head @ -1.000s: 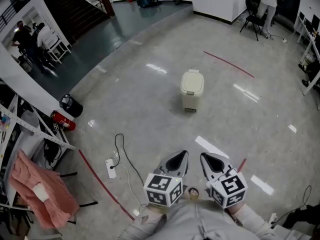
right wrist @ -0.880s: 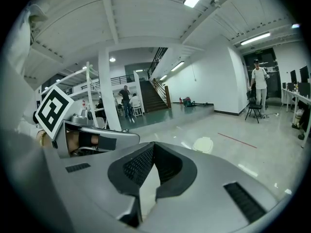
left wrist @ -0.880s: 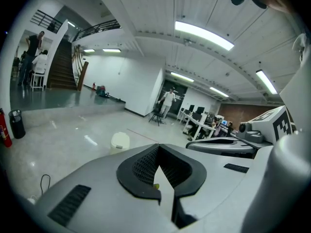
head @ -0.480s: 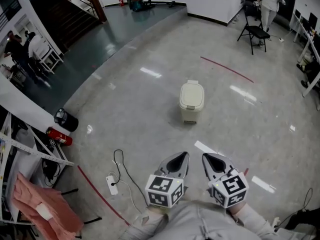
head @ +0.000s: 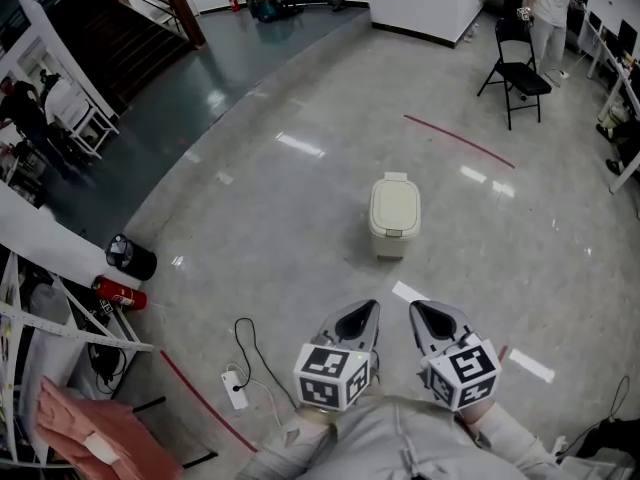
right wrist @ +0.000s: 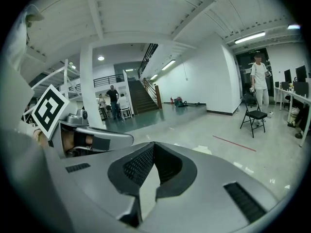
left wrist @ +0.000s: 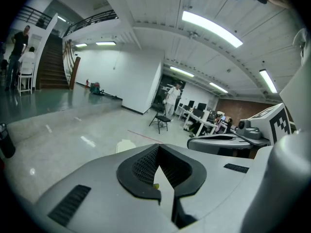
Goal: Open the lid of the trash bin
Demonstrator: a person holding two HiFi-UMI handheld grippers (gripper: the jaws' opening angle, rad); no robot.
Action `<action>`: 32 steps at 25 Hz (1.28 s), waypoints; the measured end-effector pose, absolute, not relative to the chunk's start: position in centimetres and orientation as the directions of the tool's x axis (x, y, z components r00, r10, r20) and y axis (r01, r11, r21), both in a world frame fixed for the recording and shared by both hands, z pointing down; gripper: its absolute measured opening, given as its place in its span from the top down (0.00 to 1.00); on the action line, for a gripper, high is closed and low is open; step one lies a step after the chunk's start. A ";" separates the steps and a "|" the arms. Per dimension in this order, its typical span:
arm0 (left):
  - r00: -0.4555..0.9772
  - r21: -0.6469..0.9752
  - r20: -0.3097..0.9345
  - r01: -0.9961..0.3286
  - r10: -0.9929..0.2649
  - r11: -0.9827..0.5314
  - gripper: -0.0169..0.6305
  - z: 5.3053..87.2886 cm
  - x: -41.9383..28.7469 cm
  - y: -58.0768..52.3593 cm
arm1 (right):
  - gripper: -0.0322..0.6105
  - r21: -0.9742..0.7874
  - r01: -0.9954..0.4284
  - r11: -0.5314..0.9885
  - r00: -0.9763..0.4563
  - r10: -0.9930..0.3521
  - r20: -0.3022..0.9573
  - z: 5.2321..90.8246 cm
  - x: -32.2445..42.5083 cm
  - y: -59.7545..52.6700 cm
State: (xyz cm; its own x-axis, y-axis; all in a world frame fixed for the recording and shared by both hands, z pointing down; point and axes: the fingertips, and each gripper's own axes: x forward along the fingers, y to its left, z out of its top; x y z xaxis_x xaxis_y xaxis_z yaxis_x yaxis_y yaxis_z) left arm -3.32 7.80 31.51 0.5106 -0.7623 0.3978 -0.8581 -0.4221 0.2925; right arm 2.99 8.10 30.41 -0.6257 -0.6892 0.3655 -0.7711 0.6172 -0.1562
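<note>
A small cream trash bin (head: pixel 394 213) stands alone on the polished floor with its lid down, well ahead of both grippers. In the left gripper view the bin (left wrist: pixel 125 146) peeks over the jaws; in the right gripper view only its top (right wrist: pixel 203 150) shows. My left gripper (head: pixel 358 320) and right gripper (head: pixel 428 318) are held side by side close to the body, pointing toward the bin. Both are shut with nothing between the jaws, as the left gripper (left wrist: pixel 158 152) and right gripper (right wrist: pixel 154 148) views confirm.
A power strip (head: pixel 236 390) with a black cable lies on the floor left of the grippers, beside a red floor line. A fire extinguisher (head: pixel 120 293) and black bucket (head: pixel 132 258) sit at left. A folding chair (head: pixel 515 73) and a standing person (head: pixel 553 8) are far right.
The view has advanced toward the bin, which now sits lower and nearer in the head view. Both grippers stay shut in the same pose.
</note>
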 end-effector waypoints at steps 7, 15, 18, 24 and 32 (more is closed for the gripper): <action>0.529 0.314 0.399 -0.846 -0.749 -0.431 0.97 31.9 -6.3 2.8 | 0.94 -0.158 -0.785 0.599 -0.607 -0.694 0.386 31.2 0.1 3.5; 0.562 0.322 0.411 -0.826 -0.718 -0.462 0.97 33.8 -7.3 -1.3 | 0.94 -0.164 -0.800 0.577 -0.584 -0.688 0.430 33.3 -1.5 -0.2; 0.561 0.321 0.425 -0.827 -0.710 -0.462 0.97 34.9 -7.2 -2.6 | 0.94 -0.168 -0.806 0.567 -0.574 -0.682 0.454 34.5 -1.3 -1.3; 0.530 0.327 0.464 -0.847 -0.710 -0.419 0.97 38.2 -6.9 -5.3 | 0.94 -0.192 -0.812 0.552 -0.568 -0.668 0.482 37.1 -0.8 -4.9; 0.516 0.351 0.497 -0.855 -0.697 -0.382 0.97 42.7 -5.3 -10.5 | 0.94 -0.198 -0.830 0.521 -0.537 -0.652 0.536 42.0 1.3 -12.1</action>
State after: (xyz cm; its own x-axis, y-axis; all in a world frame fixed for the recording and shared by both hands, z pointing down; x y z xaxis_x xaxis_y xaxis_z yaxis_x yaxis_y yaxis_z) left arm -5.32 -10.49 42.71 0.5161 -0.6974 0.4972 -0.8547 -0.3819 0.3515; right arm 1.29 -12.13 42.00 -0.5366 -0.6517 0.5361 -0.8303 0.5210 -0.1979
